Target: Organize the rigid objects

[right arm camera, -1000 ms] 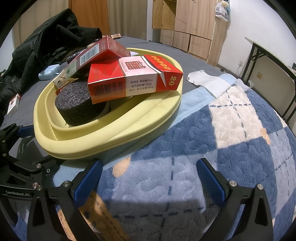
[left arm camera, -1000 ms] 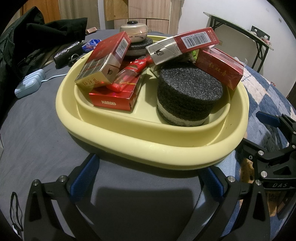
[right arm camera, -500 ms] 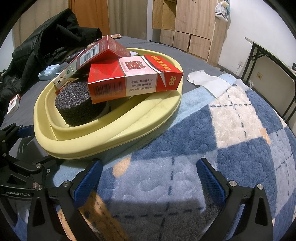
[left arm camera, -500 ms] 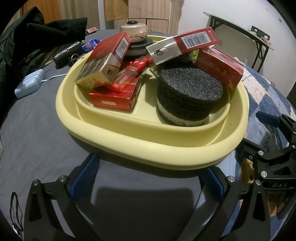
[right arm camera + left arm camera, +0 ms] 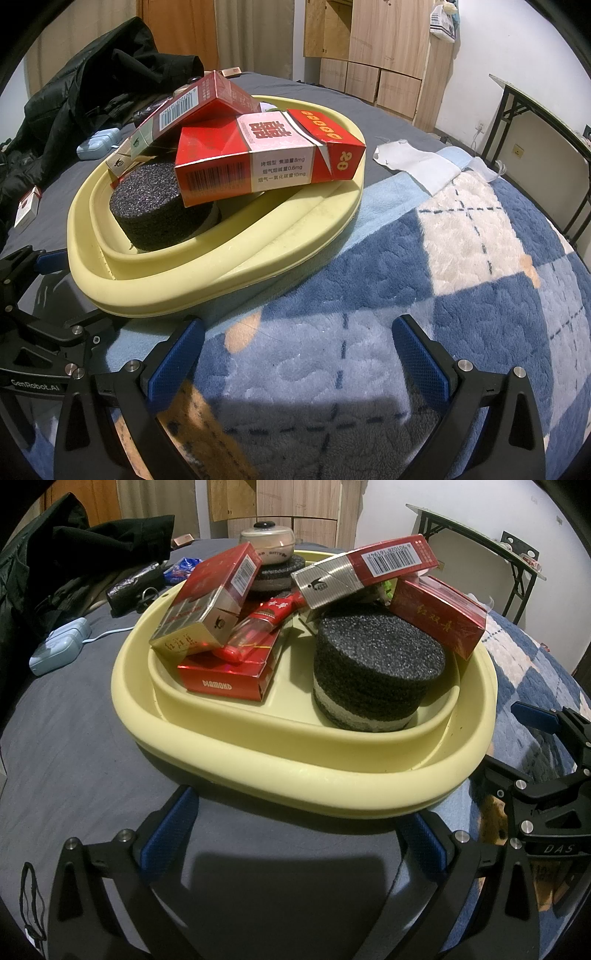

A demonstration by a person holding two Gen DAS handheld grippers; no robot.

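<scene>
Bed (image 5: 74,746) first: it has a grey sheet and a blue checked blanket (image 5: 461,295). On it sits the yellow tray (image 5: 295,771), piled with red boxes (image 5: 229,679) and a black foam puck (image 5: 376,672). One red box (image 5: 258,158) leans on the puck. My left claw (image 5: 295,834) is wide apart and holds nothing, just before the tray. My right claw (image 5: 295,354) is wide apart too, over the blanket.
</scene>
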